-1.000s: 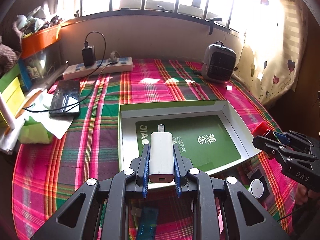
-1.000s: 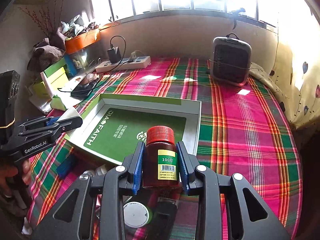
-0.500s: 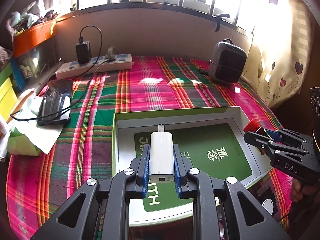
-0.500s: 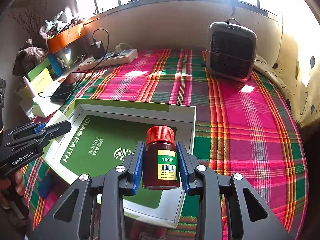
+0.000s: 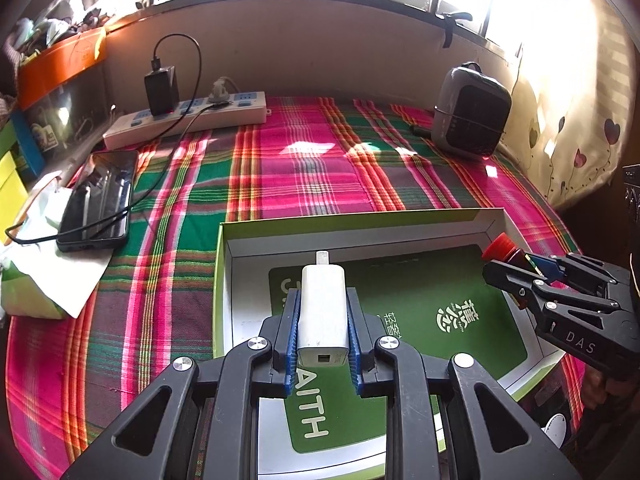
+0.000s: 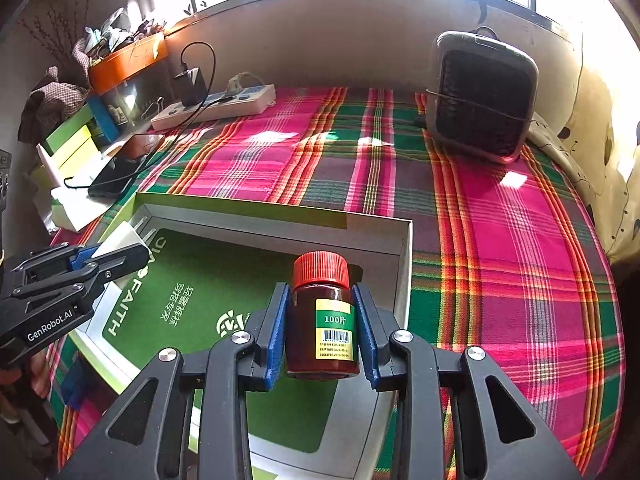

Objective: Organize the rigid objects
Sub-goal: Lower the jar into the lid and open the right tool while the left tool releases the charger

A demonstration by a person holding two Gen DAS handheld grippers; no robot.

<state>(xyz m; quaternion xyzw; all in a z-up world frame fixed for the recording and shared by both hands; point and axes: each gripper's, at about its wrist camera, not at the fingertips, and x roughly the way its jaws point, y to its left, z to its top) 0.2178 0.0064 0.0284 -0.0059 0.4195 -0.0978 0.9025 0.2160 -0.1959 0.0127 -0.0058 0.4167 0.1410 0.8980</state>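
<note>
The white charger block (image 5: 322,312) sits clamped between the blue pads of the left claw (image 5: 322,320), plug prongs pointing forward, held above the near-left part of the shallow green-and-white box (image 5: 360,222). In the right wrist view the same charger block (image 6: 120,238) pokes out of the left claw (image 6: 116,250) over the box's left edge. The brown bottle (image 6: 320,320) with the red cap is gripped upright by the right claw (image 6: 322,332) over the right side of the box (image 6: 280,216), close to its right wall. From the left wrist view the right claw (image 5: 520,272) appears at the box's right wall with the bottle's red cap (image 5: 500,246) showing. The box rests on a plaid cloth (image 5: 304,168) covering the desk. Beyond the box, to its far left, lie a black phone (image 5: 100,196) and a white power strip (image 5: 188,118); to its far right stands a small grey heater (image 5: 472,114).
</note>
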